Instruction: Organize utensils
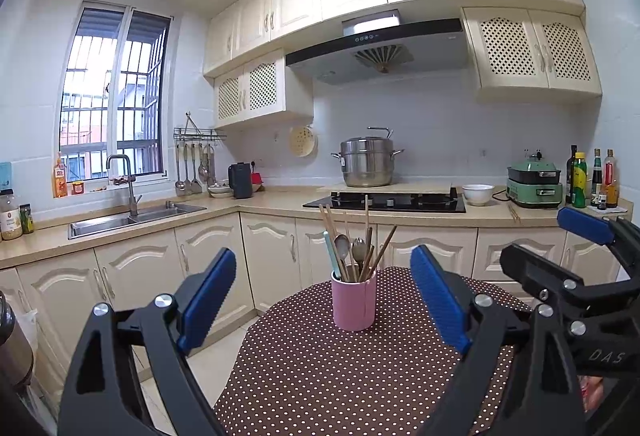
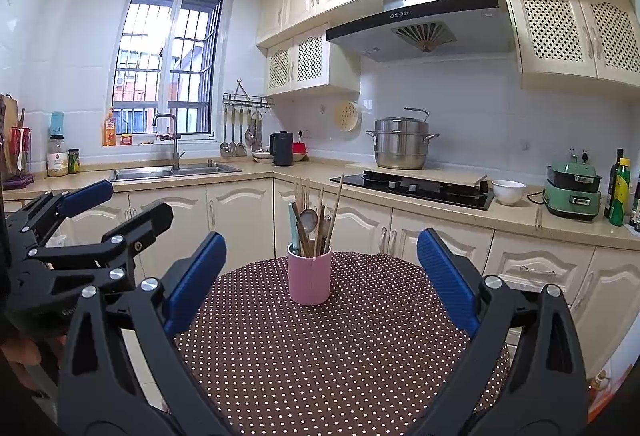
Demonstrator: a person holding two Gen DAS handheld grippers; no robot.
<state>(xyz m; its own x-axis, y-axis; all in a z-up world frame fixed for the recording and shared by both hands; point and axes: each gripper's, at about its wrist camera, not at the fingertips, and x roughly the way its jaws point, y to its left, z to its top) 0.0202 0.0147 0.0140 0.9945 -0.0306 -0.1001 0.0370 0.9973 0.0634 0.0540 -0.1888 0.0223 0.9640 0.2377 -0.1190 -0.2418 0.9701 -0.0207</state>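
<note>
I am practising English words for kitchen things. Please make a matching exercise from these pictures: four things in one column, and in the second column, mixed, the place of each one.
Things:
1. pink cup with the utensils
2. steel steamer pot
3. white bowl
4. faucet

Places:
A. on the counter, between the black cooktop and the green cooker
B. at the sink, in front of the window
C. on the dotted tablecloth, ahead of both open grippers
D. on a board behind the cooktop, under the range hood

Pairs: 1-C, 2-D, 3-A, 4-B
</note>
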